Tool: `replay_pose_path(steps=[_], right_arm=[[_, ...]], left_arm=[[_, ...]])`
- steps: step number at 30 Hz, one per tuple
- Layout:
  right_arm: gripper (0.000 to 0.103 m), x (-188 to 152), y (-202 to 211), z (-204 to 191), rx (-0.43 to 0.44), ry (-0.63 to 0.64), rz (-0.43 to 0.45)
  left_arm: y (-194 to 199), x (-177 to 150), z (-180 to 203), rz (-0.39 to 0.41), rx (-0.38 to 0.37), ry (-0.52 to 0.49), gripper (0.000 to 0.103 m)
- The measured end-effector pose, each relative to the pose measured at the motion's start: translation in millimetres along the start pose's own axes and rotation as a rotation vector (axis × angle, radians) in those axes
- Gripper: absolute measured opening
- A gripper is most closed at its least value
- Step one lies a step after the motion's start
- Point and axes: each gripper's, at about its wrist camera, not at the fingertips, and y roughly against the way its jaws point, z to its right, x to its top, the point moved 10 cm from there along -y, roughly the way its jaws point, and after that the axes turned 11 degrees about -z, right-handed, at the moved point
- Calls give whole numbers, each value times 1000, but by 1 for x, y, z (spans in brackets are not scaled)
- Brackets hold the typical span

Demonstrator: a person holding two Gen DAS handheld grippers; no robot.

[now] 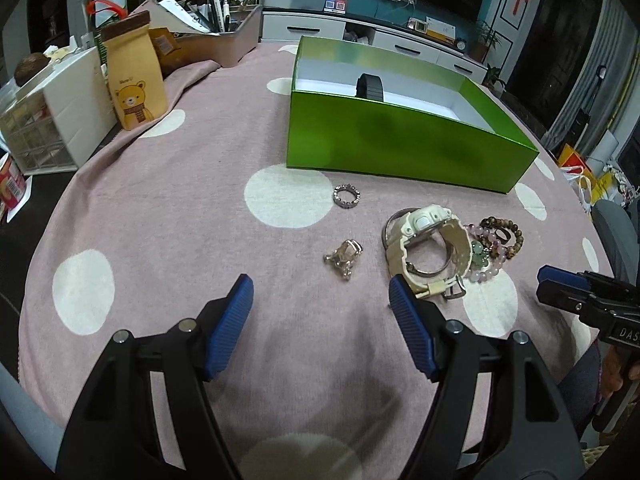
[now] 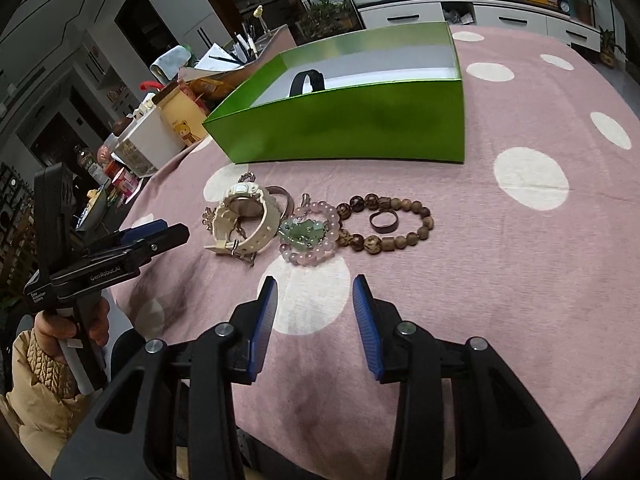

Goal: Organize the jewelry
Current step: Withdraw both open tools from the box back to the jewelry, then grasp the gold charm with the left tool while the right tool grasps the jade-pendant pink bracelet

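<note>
A green box [image 1: 400, 152] [image 2: 360, 128] stands open on the pink dotted cloth, with a black band [image 1: 370, 87] [image 2: 306, 80] inside. In front of it lie a silver ring [image 1: 347, 196], a gold trinket [image 1: 344, 258], a cream watch [image 1: 430, 248] [image 2: 244, 220], a pink bead bracelet [image 2: 310, 236] with green stones, and a brown bead bracelet [image 2: 386, 222] around a dark ring [image 2: 383, 222]. My left gripper [image 1: 322, 292] is open and empty, just short of the trinket. My right gripper [image 2: 314, 292] is open and empty, just short of the pink bracelet.
At the far left stand a bear-print paper bag [image 1: 134, 76], a white drawer unit [image 1: 52, 120] and a tray of pens [image 1: 224, 28]. The cloth-covered table edge [image 1: 576, 184] curves away on the right.
</note>
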Motion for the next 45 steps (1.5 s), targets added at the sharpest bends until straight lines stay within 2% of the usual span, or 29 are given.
replay_pose_path(steps=[9,18,25,30,34,41,42,45], right_arm=[[34,20,-9,-18,-70,159,12],[30,28,-37,-26,-146,311,-40],[26,35,-52,-25,-183,368,-70],[17,41,-53,-25,-185,375,-59],[14,42,-50,-24,-177,364,-45],[11,44,-39,-27,-114,320,-37],[0,45,-36,-27,-102,312,-33],[0,49,-21,-29,-68,290,0]], left_arm=[[-16,11,3,-9,5,-40,68],[-29,19,5,-24,-15,-70,59],[-35,23,9,-26,-43,-90,52],[-37,25,11,-24,-42,-117,39],[-37,25,16,-21,-50,-125,16],[-36,23,15,-15,-57,-112,13],[-36,23,15,-15,-55,-114,13],[-36,22,15,-16,-56,-115,13]])
